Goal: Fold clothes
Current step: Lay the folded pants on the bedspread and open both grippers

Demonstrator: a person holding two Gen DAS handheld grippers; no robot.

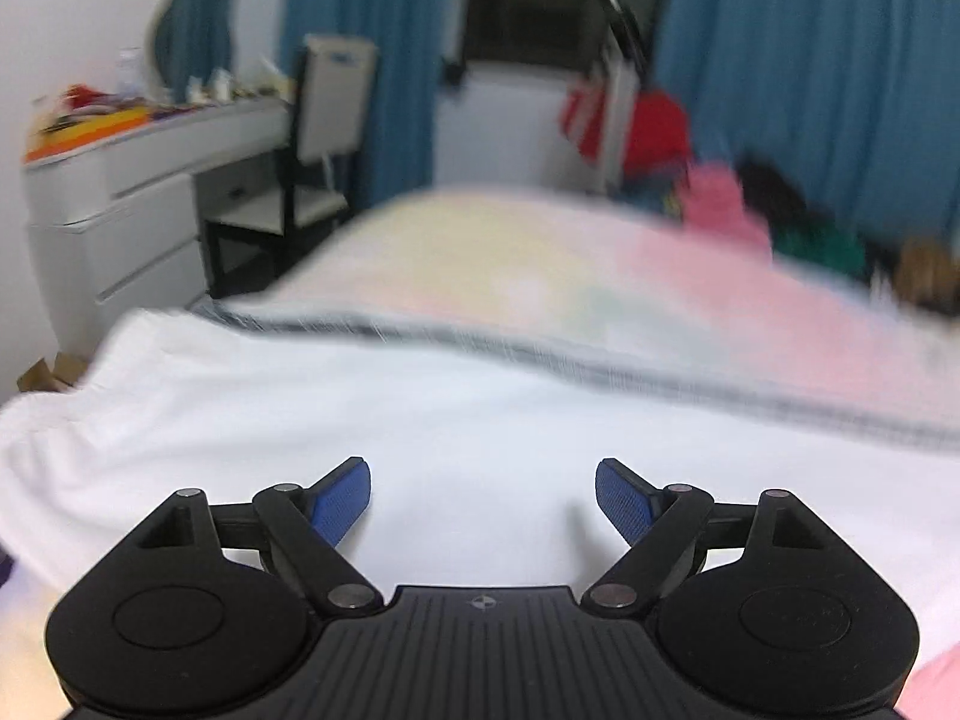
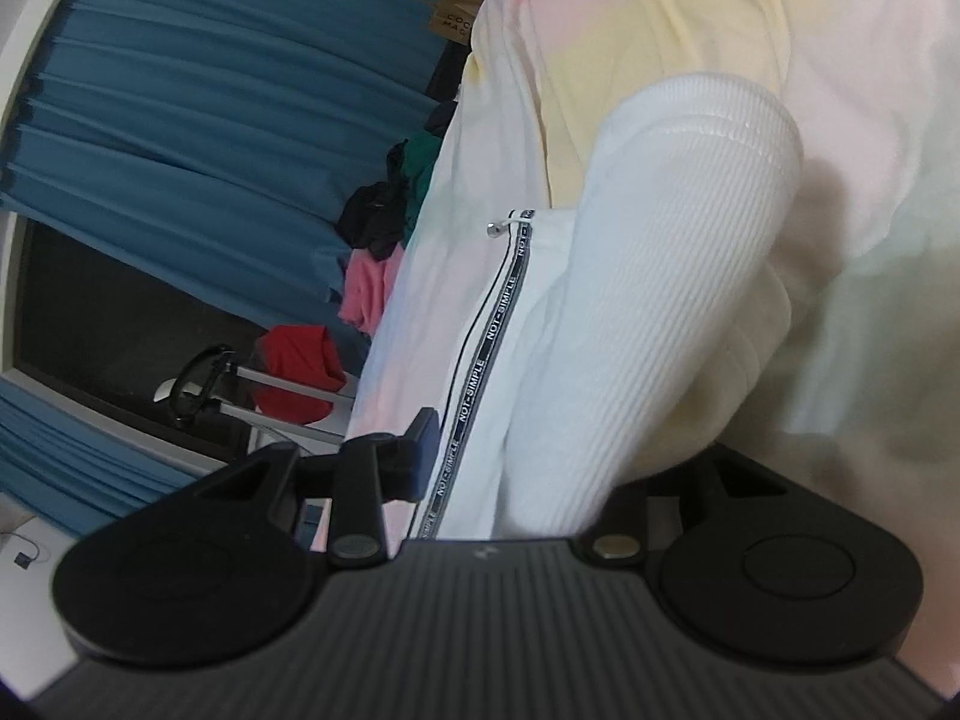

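Observation:
A white garment [image 1: 420,420] with a dark printed stripe [image 1: 600,360] along one seam lies spread on the pastel bedspread [image 1: 480,252]. My left gripper [image 1: 483,498] hovers just over it, open, nothing between its blue pads [image 1: 342,501]. In the right wrist view, the view is tilted sideways. The same white garment [image 2: 660,276], ribbed and bunched in a thick fold, runs between the jaws of my right gripper [image 2: 486,450], which is shut on it. Only the left blue pad [image 2: 420,450] shows; cloth hides the other. The lettered stripe [image 2: 486,348] runs beside the fold.
A white dresser [image 1: 120,204] with clutter and a chair [image 1: 312,150] stand at the left. Blue curtains [image 1: 810,72] hang behind. Red [image 1: 654,132], pink [image 1: 720,204] and dark clothes are heaped at the bed's far right. A cardboard box [image 1: 48,372] sits on the floor.

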